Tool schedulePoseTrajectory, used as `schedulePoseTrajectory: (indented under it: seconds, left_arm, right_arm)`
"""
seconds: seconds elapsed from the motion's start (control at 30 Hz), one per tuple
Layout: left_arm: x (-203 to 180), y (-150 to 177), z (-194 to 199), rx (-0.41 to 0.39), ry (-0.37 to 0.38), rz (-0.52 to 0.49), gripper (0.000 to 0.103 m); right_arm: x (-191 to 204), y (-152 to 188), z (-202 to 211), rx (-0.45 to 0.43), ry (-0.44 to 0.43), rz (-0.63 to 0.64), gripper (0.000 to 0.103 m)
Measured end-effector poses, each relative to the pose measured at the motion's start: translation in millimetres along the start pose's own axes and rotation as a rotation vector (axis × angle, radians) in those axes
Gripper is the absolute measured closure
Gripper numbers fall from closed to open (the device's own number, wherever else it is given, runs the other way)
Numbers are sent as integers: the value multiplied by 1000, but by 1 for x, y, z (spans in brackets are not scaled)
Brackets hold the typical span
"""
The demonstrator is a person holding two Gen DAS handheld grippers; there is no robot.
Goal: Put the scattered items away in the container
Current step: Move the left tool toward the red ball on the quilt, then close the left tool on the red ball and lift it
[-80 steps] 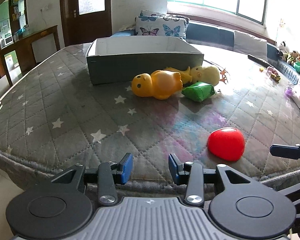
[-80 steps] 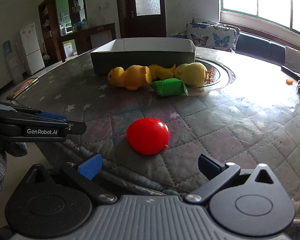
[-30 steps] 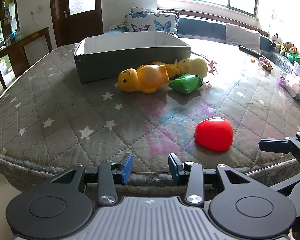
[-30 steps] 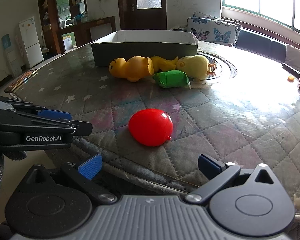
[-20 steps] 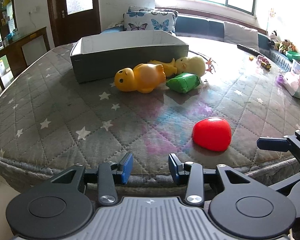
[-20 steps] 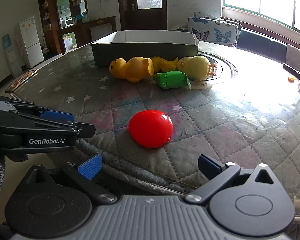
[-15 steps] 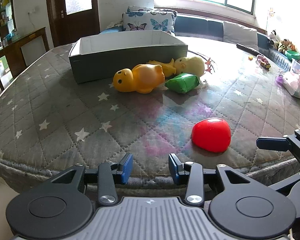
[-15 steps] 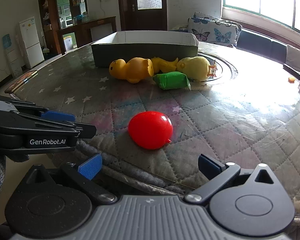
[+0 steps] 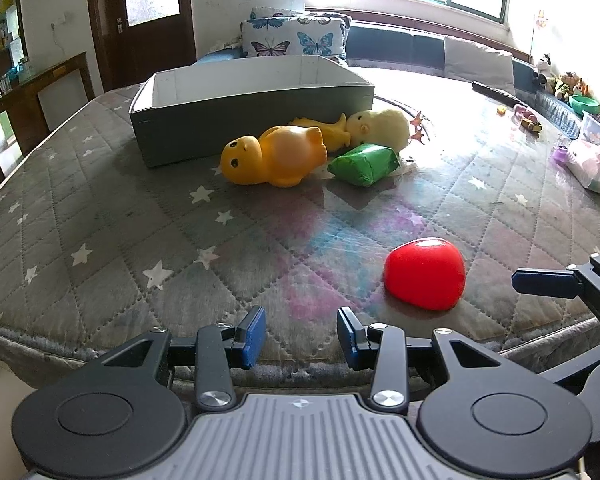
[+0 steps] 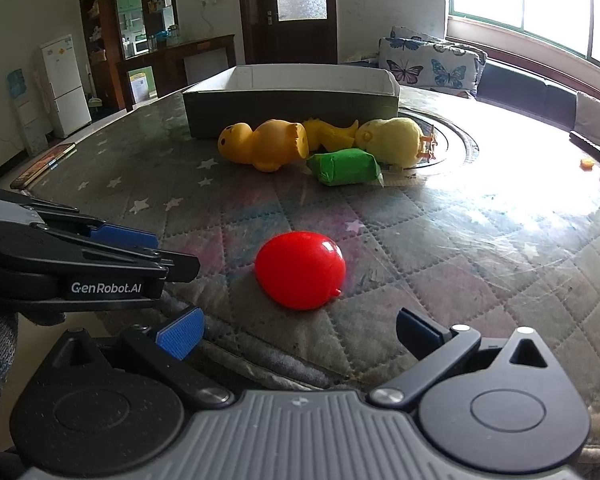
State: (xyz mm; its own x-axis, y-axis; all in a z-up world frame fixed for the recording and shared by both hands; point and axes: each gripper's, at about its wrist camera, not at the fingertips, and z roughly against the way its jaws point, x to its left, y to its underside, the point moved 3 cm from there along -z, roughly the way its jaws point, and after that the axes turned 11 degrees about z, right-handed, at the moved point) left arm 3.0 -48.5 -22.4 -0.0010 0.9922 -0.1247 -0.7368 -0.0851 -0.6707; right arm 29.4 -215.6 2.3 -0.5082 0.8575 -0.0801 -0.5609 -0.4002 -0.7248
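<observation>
A quilted star-print table cover [image 9: 100, 216] fills a bright living room. Nothing is tidied yet: the grey box [image 9: 252, 120] sits empty beyond the orange duck [image 9: 276, 156], yellow chick [image 9: 380, 128] and green packet [image 9: 364, 164]. The red ball [image 10: 300, 276] lies nearest, squarely ahead of the right gripper [image 10: 300, 332], jaws wide, seemingly lined up for it. The left gripper [image 9: 300, 338] hangs empty, jaws partly apart.

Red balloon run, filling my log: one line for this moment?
stage: pre-grasp | right tool: open, facing red balloon | left tool: empty | grey box: no toys visible inside

I can't see the box [image 9: 256, 120] floor behind its near wall. A small yellow toy [image 10: 328, 133] is half hidden between the ducks. Trinkets [image 9: 530, 120] far right are too small to identify.
</observation>
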Motion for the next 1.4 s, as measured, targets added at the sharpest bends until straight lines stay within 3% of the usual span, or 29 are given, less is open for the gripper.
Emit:
schedulePoseTrajectory:
  seconds: [0.83, 1.1, 1.4]
  left_arm:
    - [3, -20, -14, 35, 46, 3, 61]
    - [-5, -28, -12, 51, 130, -20, 61]
    - [-25, -33, 1, 70, 304, -98, 60]
  right_arm:
    - [-11, -13, -9, -47, -44, 9, 1]
    - [-15, -15, -16, -33, -55, 17, 14]
    - [-13, -12, -19, -36, -82, 37, 32]
